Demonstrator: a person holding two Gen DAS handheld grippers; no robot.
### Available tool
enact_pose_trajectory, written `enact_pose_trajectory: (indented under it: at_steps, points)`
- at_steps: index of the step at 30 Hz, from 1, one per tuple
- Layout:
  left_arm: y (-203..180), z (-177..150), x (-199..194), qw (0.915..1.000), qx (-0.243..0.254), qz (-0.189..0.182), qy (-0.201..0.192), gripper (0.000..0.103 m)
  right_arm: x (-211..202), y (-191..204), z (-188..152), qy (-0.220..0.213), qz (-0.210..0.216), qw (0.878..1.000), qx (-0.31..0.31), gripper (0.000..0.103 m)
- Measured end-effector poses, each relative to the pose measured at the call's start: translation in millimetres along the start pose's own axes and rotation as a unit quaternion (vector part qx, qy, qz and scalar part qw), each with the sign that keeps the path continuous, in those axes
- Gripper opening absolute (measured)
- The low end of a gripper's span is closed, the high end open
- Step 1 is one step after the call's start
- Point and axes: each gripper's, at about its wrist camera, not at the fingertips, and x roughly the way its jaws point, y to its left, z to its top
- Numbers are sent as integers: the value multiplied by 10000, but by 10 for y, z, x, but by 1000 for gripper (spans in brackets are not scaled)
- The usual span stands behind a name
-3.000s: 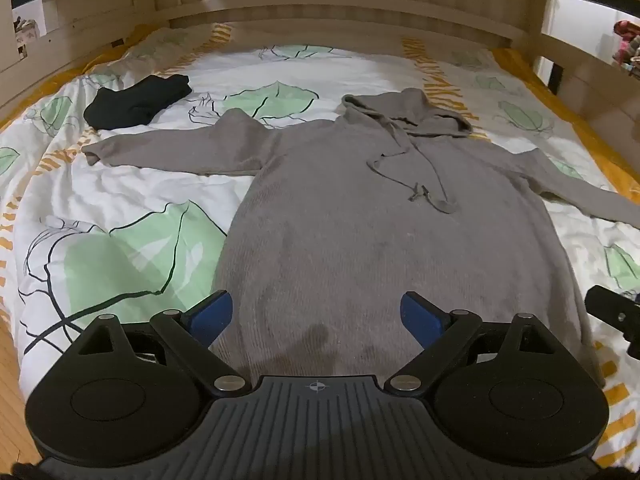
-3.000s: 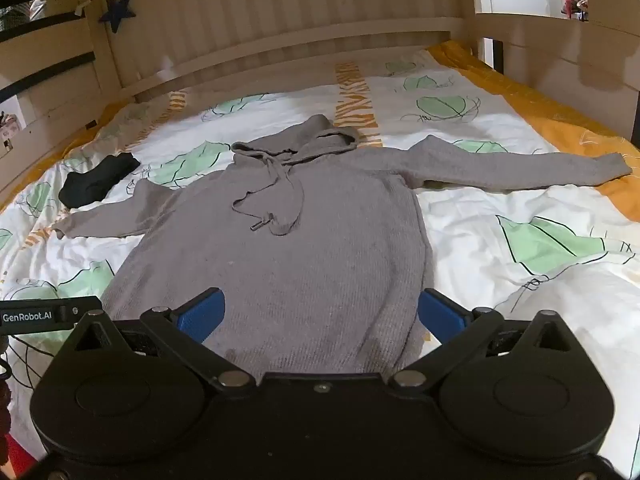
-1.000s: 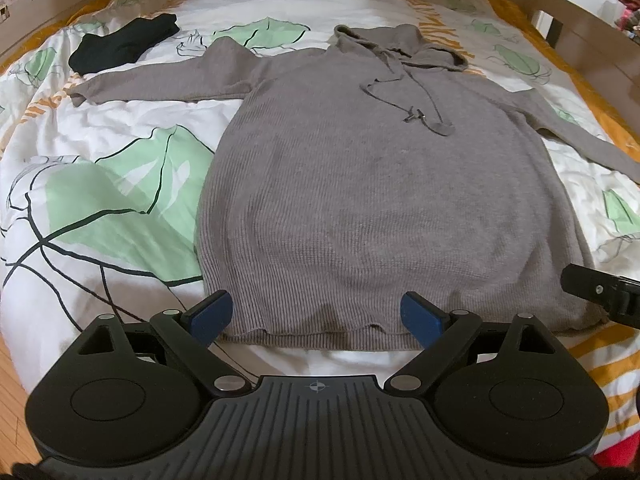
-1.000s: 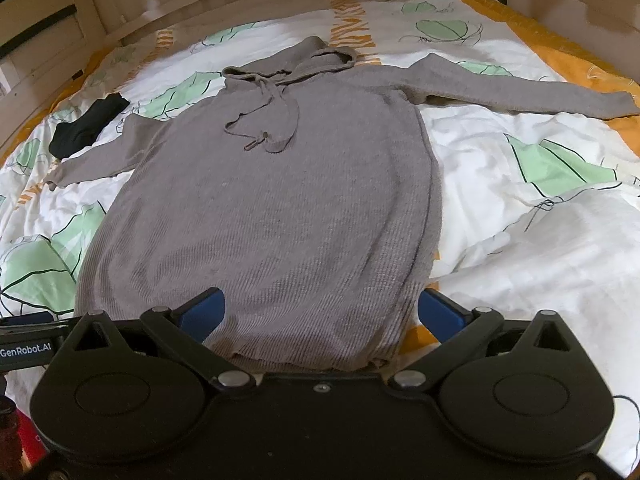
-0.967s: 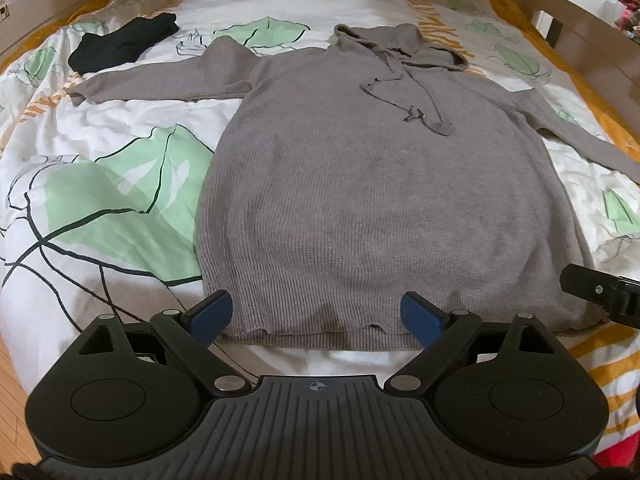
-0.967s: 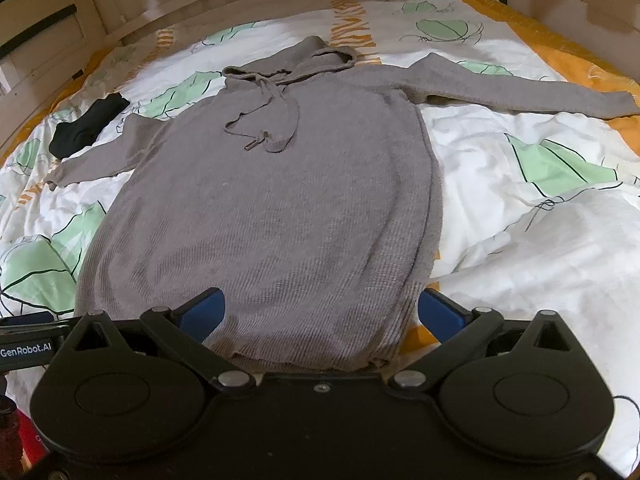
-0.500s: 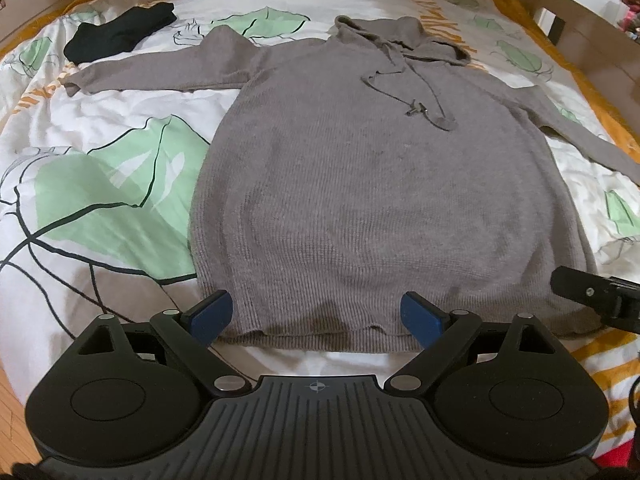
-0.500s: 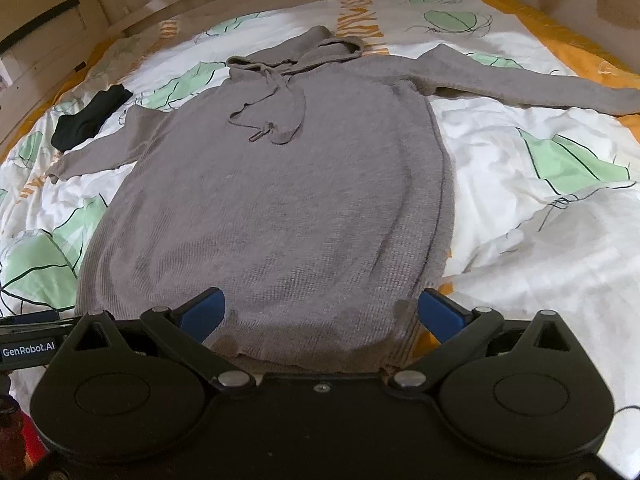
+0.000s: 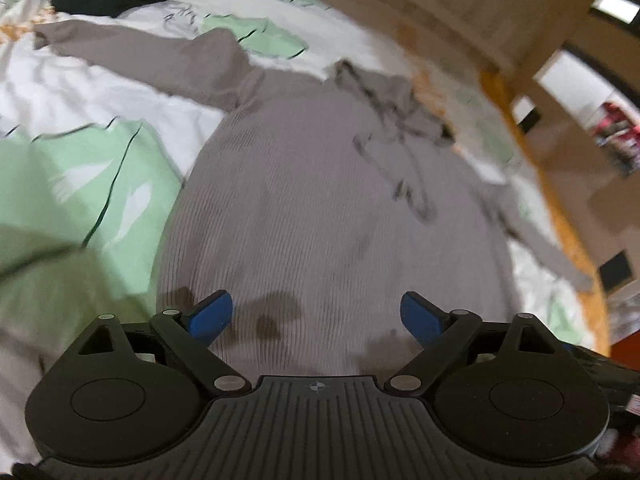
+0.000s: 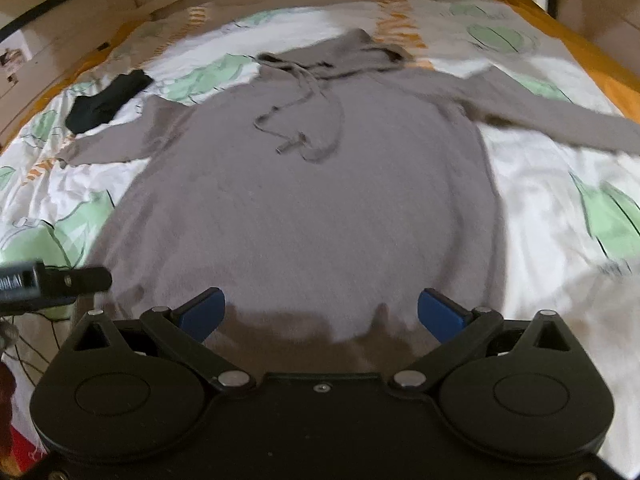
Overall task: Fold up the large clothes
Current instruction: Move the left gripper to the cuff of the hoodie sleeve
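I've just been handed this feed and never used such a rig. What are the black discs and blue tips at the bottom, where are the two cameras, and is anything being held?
A person carries a hand-held gripper in each hand, with a camera looking along its fingers. The black discs and blue tips are those grippers: left hand-held gripper, right hand-held gripper. Both are open and hold nothing. Each view looks down on a grey hoodie spread flat on a leaf-print duvet, sleeves out. A black garment lies beyond its sleeve. The left view is blurred.
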Motion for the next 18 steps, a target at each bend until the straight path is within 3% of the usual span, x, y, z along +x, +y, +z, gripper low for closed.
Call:
enact_pose_trajectory:
  at_steps: [2,10,18]
  points:
    - [94,169,36,10000,45,-29,-77,92,66,47,107,-82,95,9999,-94,102]
    - [632,895,87,9969,42,462,-632,92,498,186,555,-326,534,9980,30,103]
    - [1424,1558,283,9927,-338,817,-820,92,1056,468,963,-582,508,9970,-52,103]
